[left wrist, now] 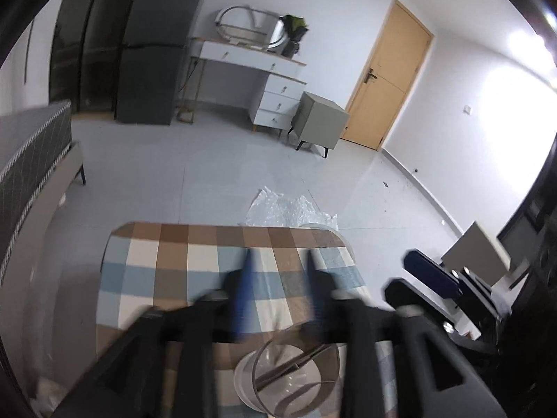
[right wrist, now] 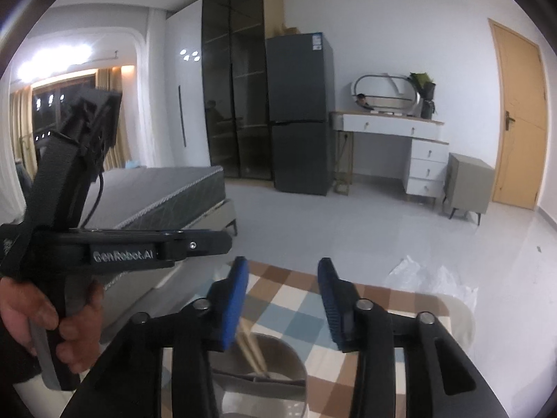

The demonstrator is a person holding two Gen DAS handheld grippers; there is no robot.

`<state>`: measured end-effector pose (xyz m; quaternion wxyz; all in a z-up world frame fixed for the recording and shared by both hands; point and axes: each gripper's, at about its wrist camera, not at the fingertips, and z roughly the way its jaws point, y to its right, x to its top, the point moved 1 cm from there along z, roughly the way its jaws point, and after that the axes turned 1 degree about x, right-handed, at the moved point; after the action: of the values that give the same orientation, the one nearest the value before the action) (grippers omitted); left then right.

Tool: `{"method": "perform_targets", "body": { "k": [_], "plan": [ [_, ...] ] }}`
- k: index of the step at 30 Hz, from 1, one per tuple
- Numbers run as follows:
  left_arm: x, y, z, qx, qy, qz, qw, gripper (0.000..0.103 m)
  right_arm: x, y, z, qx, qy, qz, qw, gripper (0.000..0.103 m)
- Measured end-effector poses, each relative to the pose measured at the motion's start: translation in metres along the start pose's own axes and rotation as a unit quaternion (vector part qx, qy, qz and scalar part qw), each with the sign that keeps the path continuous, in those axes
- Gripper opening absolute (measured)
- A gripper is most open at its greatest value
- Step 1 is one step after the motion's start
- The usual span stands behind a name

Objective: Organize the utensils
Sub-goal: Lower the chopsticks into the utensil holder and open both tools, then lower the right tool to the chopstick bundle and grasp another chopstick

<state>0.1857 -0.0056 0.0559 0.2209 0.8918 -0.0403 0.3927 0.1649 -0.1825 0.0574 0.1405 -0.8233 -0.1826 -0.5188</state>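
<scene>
Left hand [right wrist: 52, 317] gripping handle of left gripper [left wrist: 278, 278], blue pads standing apart, nothing between them, hovering over checkered tablecloth [left wrist: 174, 271]. Below it, round utensil holder [left wrist: 289, 376] sitting on table, metal utensil lying inside. Right gripper [right wrist: 283, 299] gaping, pads clear of wooden chopsticks [right wrist: 252, 351] leaning inside holder.

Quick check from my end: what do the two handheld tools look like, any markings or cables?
Both are black, each with two blue ribbed pads on its fingers and silver pivot bolts. Seen from the right wrist, the left tool carries white "GenRobot.AI" lettering, a black strap and a thin black cable. The right tool shows no marking.
</scene>
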Motion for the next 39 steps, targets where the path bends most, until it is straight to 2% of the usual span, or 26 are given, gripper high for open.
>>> {"method": "perform_targets", "body": {
  "k": [1,3,6,9,12,17,22,31,35,39],
  "plan": [
    [0.0,-0.004,-0.005,0.007,0.005,-0.011,0.9999,0.059,-0.001,0.001,-0.004,-0.007,0.0,0.003,1.0,0.05],
    [-0.001,-0.009,-0.02,0.019,0.02,-0.024,0.9993,0.06,-0.005,0.005,-0.016,-0.014,0.004,0.022,1.0,0.061],
    [-0.005,-0.006,-0.035,0.049,0.022,-0.017,0.9984,0.068,-0.011,0.01,-0.035,-0.024,0.01,0.043,0.999,0.078],
    [-0.01,-0.003,-0.045,0.073,0.035,-0.009,0.9966,0.078,-0.013,0.011,-0.051,-0.023,0.019,0.064,0.998,0.085],
    [-0.018,0.006,-0.056,0.086,0.049,0.01,0.9951,0.079,-0.015,0.011,-0.067,-0.011,0.031,0.082,0.996,0.103],
    [-0.037,0.022,-0.069,0.119,0.058,0.043,0.9903,0.08,-0.021,0.004,-0.088,-0.002,0.05,0.104,0.993,0.103],
    [-0.048,0.021,-0.08,0.125,0.07,0.034,0.9891,0.08,-0.033,-0.007,-0.099,0.01,0.035,0.107,0.994,0.103],
    [-0.07,0.027,-0.091,0.132,0.082,0.038,0.9871,0.08,-0.057,-0.032,-0.121,-0.022,0.04,0.068,0.997,0.103],
    [-0.082,0.028,-0.094,0.136,0.094,0.048,0.985,0.08,-0.069,-0.039,-0.12,-0.041,0.012,0.053,0.998,0.103],
    [-0.097,0.026,-0.089,0.135,0.081,0.041,0.9868,0.08,-0.087,-0.044,-0.12,-0.048,-0.003,0.043,0.998,0.103]
  ]
}}
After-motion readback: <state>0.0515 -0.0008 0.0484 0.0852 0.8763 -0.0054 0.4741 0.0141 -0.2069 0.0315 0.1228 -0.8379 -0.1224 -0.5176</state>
